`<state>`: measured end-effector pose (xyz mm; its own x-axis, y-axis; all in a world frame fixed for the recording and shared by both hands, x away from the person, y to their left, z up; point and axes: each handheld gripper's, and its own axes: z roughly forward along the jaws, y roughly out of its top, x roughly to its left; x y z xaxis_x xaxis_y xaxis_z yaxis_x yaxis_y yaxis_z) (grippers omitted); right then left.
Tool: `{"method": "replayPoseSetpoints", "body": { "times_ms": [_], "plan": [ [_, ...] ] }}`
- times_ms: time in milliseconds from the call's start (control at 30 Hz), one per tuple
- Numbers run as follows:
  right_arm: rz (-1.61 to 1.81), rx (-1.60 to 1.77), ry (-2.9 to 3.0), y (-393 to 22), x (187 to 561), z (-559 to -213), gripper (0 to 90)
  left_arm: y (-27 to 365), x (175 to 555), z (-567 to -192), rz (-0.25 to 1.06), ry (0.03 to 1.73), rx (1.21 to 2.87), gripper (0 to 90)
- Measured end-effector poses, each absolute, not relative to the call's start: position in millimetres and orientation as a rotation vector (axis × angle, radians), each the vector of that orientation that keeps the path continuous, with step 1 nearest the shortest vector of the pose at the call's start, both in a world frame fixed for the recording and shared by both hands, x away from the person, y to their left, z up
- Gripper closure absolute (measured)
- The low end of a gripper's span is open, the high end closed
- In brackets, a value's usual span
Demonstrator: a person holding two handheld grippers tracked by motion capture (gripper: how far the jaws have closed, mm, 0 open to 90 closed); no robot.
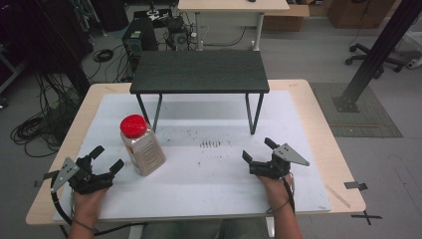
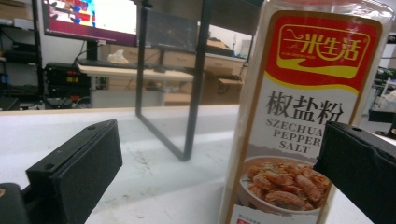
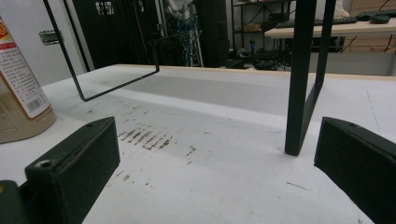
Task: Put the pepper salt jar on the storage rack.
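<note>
A: From the high view, a red-capped shaker bottle (image 1: 142, 145) upright on the white mat (image 1: 214, 199), at about 10 o'clock from the mat's middle. Just at 2 o'clock from the left gripper (image 1: 108, 159), apart from it.

B: Left gripper view adds the label: "Szechuan Pepper Salt", Chinese characters, a bowl of fried shrimp. Jaws spread wide, bottle off toward the right jaw, nothing gripped.

A: Right gripper (image 1: 259, 150) at 4 o'clock on the mat, likewise released, nothing between the jaws.

B: Ahead of it, a leg of the black shelf (image 1: 199, 71) and dark smudges (image 3: 145, 137) on the mat. Bottle at 9 o'clock there.
</note>
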<state>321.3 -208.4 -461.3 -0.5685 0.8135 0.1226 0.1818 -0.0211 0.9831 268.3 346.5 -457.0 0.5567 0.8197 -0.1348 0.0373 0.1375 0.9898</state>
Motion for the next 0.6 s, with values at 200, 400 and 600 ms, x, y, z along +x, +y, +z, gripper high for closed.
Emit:
{"method": "replayPoseSetpoints", "body": {
  "times_ms": [200,400,600],
  "plan": [
    [1.634,1.037,1.755,-209,321,-461,0.0,344,264,-452,0.651,0.791,1.360,0.2],
    [1.637,1.036,1.757,-208,321,-461,0.0,340,260,-444,0.628,0.743,1.402,0.2],
    [1.639,1.037,1.757,-208,321,-461,0.0,332,261,-440,0.632,0.724,1.466,0.2]
  ]
}}
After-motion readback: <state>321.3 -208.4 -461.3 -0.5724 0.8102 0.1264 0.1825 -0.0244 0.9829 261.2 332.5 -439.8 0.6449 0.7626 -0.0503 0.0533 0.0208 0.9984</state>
